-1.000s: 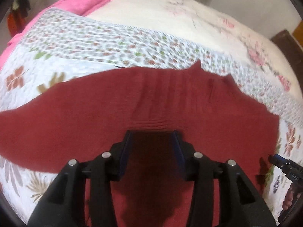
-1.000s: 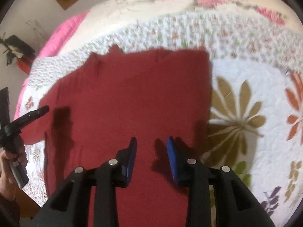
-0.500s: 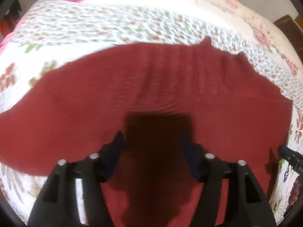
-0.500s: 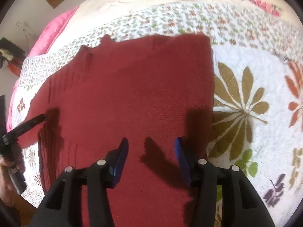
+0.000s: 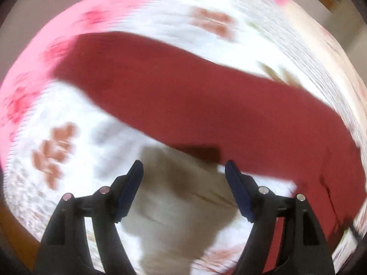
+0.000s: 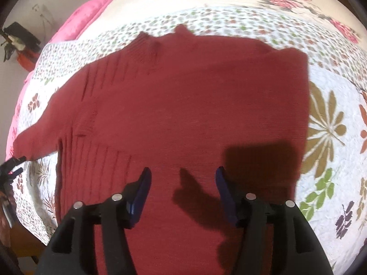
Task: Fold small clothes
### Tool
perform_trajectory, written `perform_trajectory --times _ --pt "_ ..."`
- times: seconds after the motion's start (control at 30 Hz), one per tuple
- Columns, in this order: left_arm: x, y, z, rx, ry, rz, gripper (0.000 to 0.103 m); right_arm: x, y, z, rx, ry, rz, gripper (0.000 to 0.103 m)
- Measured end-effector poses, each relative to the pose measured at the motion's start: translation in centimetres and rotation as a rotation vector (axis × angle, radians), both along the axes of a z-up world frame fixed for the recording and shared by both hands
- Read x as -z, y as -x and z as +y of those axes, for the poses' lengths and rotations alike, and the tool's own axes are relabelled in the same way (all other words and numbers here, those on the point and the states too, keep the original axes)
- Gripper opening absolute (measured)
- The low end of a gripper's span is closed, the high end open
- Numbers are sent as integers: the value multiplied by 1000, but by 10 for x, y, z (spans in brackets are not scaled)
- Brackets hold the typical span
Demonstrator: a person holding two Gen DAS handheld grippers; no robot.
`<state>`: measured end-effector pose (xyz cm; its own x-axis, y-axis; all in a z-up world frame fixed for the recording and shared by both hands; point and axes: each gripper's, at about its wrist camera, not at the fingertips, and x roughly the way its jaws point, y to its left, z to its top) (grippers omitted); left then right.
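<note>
Spread flat across the floral quilt: red sweater, one sleeve out, the other side already folded in. Swung off the body toward that sleeve — left gripper, jaws wide, empty. Hovering over the hem, right gripper, spread wider than before, holding nothing. Sleeve fold likely next.

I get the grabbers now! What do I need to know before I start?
Left gripper: open, empty, over the quilt by the sleeve.
Right gripper: open, empty, over the sweater.
The red sweater lies flat; its right side looks folded in already, judging by the straight edge. The left sleeve is spread out.
Left: fold in the left sleeve, then fold the body. The left view is blurry.
</note>
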<state>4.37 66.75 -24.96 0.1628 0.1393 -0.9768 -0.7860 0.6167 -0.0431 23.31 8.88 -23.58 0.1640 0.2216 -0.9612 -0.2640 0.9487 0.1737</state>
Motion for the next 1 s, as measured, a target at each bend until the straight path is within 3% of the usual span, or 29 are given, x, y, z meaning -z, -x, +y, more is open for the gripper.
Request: perform_trajectory --times 0.17,0.5,0.53,0.6,0.67,0.7,0.8,1.0 --pt "12 20 63 -134 26 -34 73 12 -3 26 -31 20 13 59" --pt "18 22 113 -205 70 -130 76 22 0 51 -62 50 16 59" --pt "14 21 116 -200 65 -137 72 21 -1 51 -62 52 14 59" --pt "9 14 118 -182 67 -161 53 20 -1 52 -61 53 10 59" --pt "7 10 120 -156 80 -170 19 19 -2 53 -60 53 7 59" --pt "5 6 121 -153 76 -171 13 18 -2 53 -57 51 4 59" --pt "-7 -6 122 -148 68 -219 8 13 -1 51 -47 33 -1 59" --pt "-59 -21 77 -54 14 -370 7 6 4 40 -48 37 -19 60"
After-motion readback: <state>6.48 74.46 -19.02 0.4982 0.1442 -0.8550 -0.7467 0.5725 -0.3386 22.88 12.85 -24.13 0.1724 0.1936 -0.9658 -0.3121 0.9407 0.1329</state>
